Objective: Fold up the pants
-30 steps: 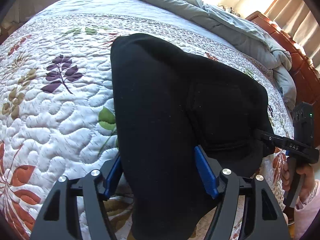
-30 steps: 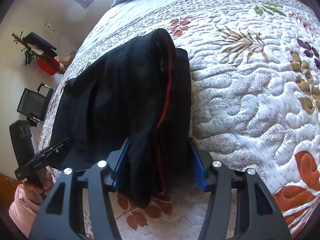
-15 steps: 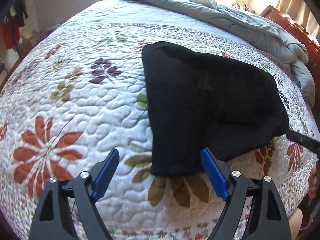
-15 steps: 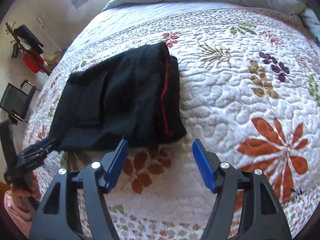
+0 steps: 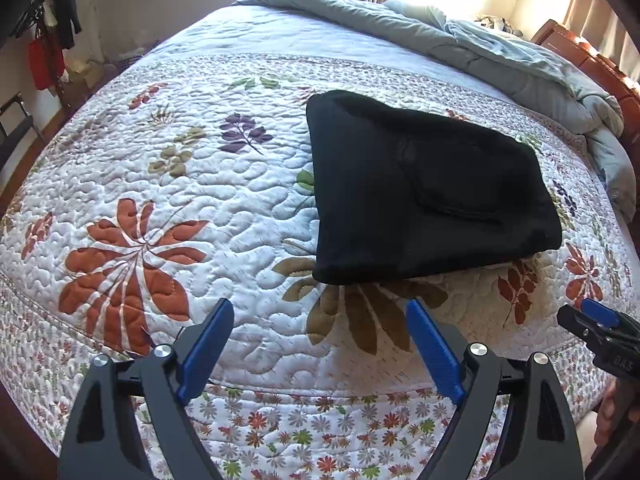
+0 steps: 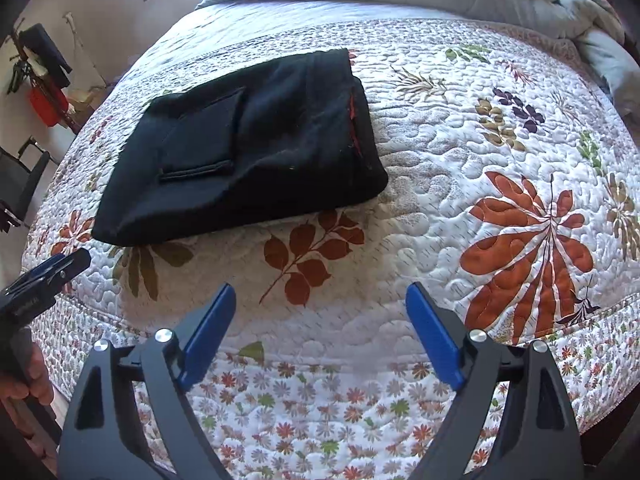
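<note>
The black pants [image 5: 420,196] lie folded in a compact bundle on the floral quilt [image 5: 168,216]. In the right wrist view the pants [image 6: 256,148] show a back pocket on top and a red inner seam at their right edge. My left gripper [image 5: 320,344] is open and empty, held back near the bed's front edge, apart from the pants. My right gripper [image 6: 320,332] is open and empty, also clear of the pants. Each gripper shows at the edge of the other's view: the right one [image 5: 600,332], the left one [image 6: 44,276].
A grey-blue duvet [image 5: 500,56] is bunched at the far end of the bed. A wooden headboard [image 5: 608,68] stands at the far right. Hanging clothes and a red item [image 6: 44,104] are by the wall to the left. The bed's front edge drops off below the grippers.
Both grippers let go of the pants and pulled back toward the bed's front edge. The pants now lie flat and folded on the quilt.
</note>
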`<state>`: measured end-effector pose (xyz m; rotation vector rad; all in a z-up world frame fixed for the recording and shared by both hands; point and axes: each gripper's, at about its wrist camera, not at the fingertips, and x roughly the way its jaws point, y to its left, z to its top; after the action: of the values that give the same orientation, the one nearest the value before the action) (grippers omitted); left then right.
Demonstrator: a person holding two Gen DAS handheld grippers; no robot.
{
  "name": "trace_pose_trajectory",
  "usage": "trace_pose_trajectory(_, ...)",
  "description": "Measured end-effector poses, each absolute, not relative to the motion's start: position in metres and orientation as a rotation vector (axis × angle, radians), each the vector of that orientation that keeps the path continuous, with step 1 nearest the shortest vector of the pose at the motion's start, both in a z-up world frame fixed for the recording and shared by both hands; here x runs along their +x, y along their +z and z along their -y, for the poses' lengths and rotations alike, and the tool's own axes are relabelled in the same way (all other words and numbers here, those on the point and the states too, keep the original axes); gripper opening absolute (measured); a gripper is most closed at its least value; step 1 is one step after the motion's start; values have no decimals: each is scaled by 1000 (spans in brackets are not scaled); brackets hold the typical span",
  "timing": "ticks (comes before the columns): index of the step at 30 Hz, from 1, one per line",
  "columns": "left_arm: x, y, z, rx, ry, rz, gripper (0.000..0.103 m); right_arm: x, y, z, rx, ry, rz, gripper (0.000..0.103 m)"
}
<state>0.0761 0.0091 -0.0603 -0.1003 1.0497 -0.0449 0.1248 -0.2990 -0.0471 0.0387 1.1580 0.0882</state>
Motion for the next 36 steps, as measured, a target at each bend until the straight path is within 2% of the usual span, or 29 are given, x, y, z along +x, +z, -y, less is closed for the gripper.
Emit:
trace_pose_trajectory(19,50,-22,-5,-48,-25,-1023,88,103,10,279,24,119,-1097,91)
trace_pose_trajectory(36,44,-9,0,-10,-27,-994,88,99,15,275,7,114,-1086,92)
